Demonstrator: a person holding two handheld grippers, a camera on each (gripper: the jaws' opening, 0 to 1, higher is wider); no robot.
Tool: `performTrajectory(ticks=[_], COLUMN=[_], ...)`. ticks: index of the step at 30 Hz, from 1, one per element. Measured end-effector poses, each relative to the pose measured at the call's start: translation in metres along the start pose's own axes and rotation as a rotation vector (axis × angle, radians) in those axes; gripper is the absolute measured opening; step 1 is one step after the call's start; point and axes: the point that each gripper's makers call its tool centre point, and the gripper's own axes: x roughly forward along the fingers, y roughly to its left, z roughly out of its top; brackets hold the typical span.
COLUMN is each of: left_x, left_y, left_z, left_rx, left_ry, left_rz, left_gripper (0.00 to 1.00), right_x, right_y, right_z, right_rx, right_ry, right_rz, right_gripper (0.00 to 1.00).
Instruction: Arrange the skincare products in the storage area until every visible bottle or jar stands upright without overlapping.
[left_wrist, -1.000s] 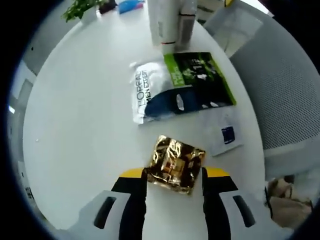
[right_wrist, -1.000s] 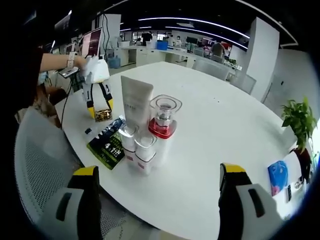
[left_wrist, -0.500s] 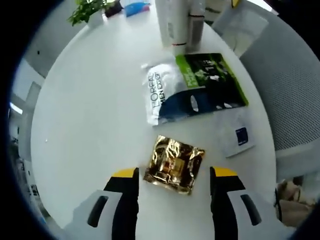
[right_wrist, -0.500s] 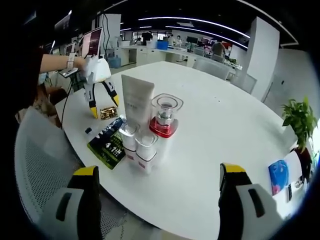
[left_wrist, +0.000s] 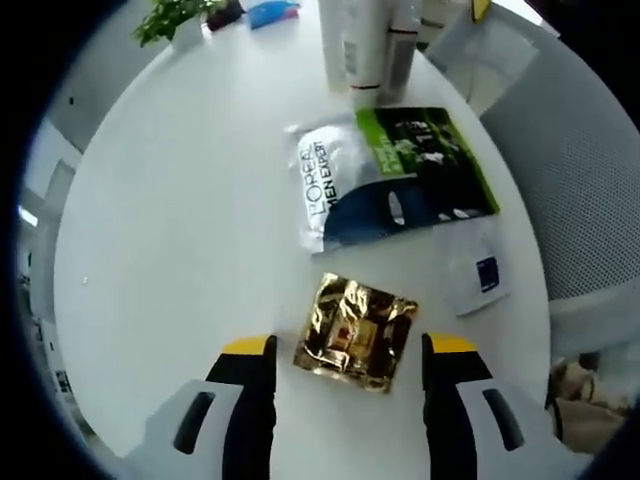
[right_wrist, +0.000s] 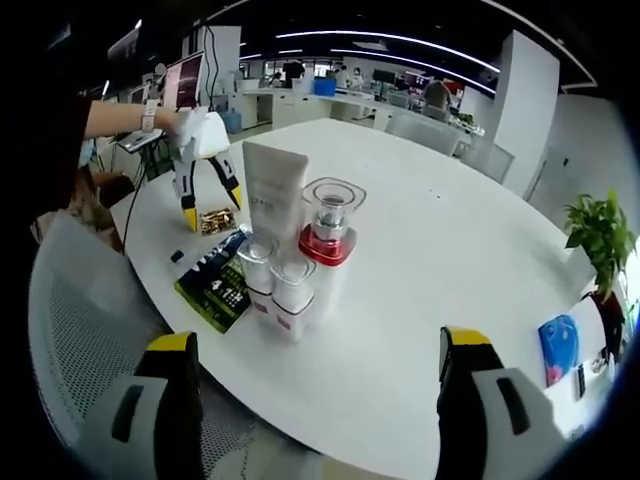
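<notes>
Skincare products stand in a tight cluster near the edge of the round white table (right_wrist: 430, 270) in the right gripper view: a tall white tube (right_wrist: 272, 192), a clear-topped jar with a red base (right_wrist: 328, 222), and two small clear-capped bottles (right_wrist: 276, 290) in front, all upright and close together. Just beside them lies a flat green and black sachet (left_wrist: 420, 160), partly overlapped by a white and blue L'Oreal sachet (left_wrist: 335, 195); a small white packet with a blue square (left_wrist: 480, 272) lies next to these. A crinkled gold foil sachet (left_wrist: 355, 332) lies flat on the table between the yellow-tipped jaws of the left gripper (left_wrist: 345, 350), which is spread wide and touches nothing; in the right gripper view it hangs over the gold sachet, held by a person's hand (right_wrist: 175, 120). The right gripper (right_wrist: 315, 375) is also released, jaws far apart with nothing between them, hovering off the table's near edge. A grey mesh chair (left_wrist: 580, 170) sits at the table, and a potted plant (right_wrist: 600, 240) and a blue packet (right_wrist: 555, 352) rest at the far side.
</notes>
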Motion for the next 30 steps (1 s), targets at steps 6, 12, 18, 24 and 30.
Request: performTrajectory(ticks=[6, 12, 18, 24, 30], left_x=[0.0, -0.002, -0.001, 0.0, 0.002], left_y=[-0.001, -0.001, -0.002, -0.009, -0.013], left_z=[0.001, 0.003, 0.006, 0.01, 0.013], left_rx=[-0.027, -0.096, -0.174, -0.206, -0.244], left_ry=[-0.007, -0.016, -0.002, 0.001, 0.004], left_rz=[0.007, 0.026, 0.049, 0.059, 0.069], left_gripper=[0.48, 0.38, 0.38, 0.38, 0.38], right_x=[0.001, 0.001, 0.001, 0.001, 0.001], right_y=[0.001, 0.002, 0.002, 0.003, 0.004], right_z=[0.001, 0.002, 0.003, 0.004, 0.006], right_rx=[-0.001, -0.008, -0.012, -0.016, -0.027], right_ry=[-0.003, -0.007, -0.008, -0.013, -0.016], right_rz=[0.005, 0.01, 0.011, 0.013, 0.019], right_gripper=[1.0, 1.0, 1.0, 1.0, 1.0])
